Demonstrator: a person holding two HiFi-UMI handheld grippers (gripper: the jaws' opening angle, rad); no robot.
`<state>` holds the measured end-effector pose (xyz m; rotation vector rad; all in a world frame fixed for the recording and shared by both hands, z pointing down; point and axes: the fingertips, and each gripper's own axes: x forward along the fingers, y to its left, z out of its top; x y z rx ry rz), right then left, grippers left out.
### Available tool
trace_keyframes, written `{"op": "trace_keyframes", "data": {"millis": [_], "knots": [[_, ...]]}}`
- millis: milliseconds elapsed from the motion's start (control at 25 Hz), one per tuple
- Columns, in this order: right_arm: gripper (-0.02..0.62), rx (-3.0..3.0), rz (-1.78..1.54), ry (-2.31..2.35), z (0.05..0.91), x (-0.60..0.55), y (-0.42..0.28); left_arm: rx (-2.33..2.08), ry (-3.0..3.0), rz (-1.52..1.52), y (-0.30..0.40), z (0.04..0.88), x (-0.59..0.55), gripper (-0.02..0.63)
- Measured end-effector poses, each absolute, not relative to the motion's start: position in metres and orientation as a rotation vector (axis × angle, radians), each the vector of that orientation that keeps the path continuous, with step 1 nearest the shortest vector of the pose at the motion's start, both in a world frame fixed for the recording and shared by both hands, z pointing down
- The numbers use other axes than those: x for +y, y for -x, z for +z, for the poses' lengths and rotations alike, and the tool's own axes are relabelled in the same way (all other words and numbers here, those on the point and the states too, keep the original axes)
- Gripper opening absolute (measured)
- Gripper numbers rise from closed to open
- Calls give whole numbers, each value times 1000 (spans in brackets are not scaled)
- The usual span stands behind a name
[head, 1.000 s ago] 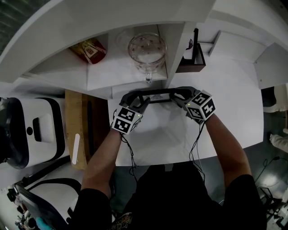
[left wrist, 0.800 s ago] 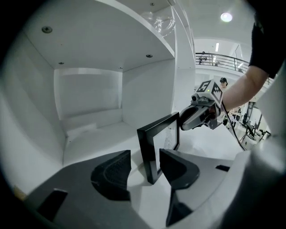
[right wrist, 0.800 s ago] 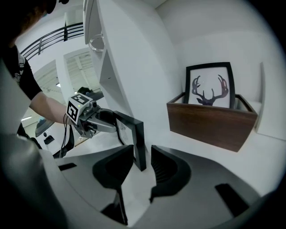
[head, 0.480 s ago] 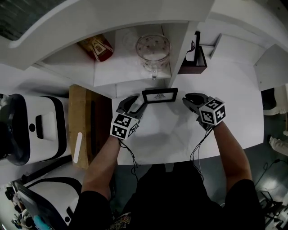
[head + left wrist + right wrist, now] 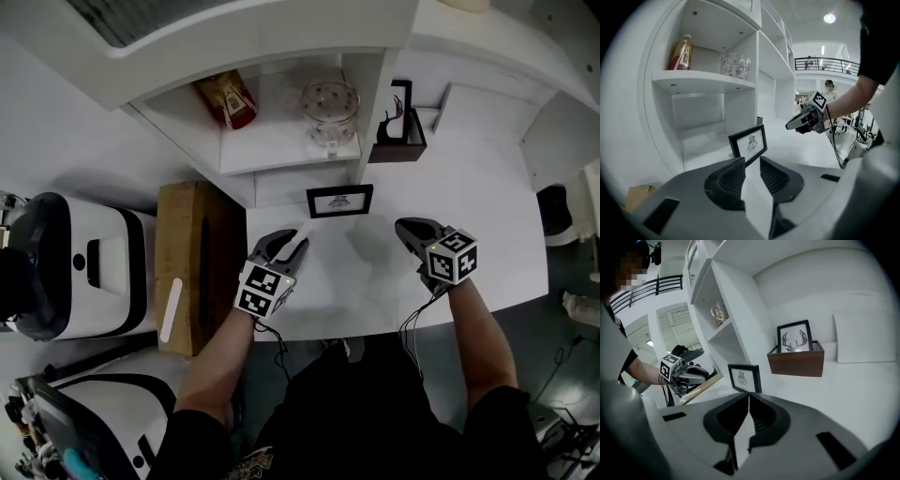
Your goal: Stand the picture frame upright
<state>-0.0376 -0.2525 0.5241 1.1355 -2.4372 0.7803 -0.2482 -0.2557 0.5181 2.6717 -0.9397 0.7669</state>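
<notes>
On the white surface (image 5: 487, 187) the picture frame (image 5: 339, 201) is seen stood upright, free of both grippers: a slim black border round a white sheet with a small dark drawing. At its 7 o'clock the left gripper (image 5: 298, 234) is held, jaws just narrowed yet apart, empty; at 4 o'clock the right gripper (image 5: 405, 227), jaws pressed together

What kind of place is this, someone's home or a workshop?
Likely a mock home corner inside a large hall: white shelves hold a bottle and a glass mug, a picture frame stands on the white table, yet a balcony railing and ceiling lights show behind.
</notes>
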Motion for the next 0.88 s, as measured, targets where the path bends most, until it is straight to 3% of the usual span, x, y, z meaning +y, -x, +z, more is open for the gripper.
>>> {"op": "trace_keyframes", "data": {"millis": [80, 240, 880], "knots": [[8, -2435, 769, -1146, 519, -240, 40, -959, -2680, 742, 250, 507, -247, 49], [6, -2447, 758, -1163, 509, -214, 47, -966, -2685, 697, 250, 487, -229, 11], [3, -2580, 700, -1212, 448, -133, 62, -1099, -2518, 572, 238, 462, -126, 6]]}}
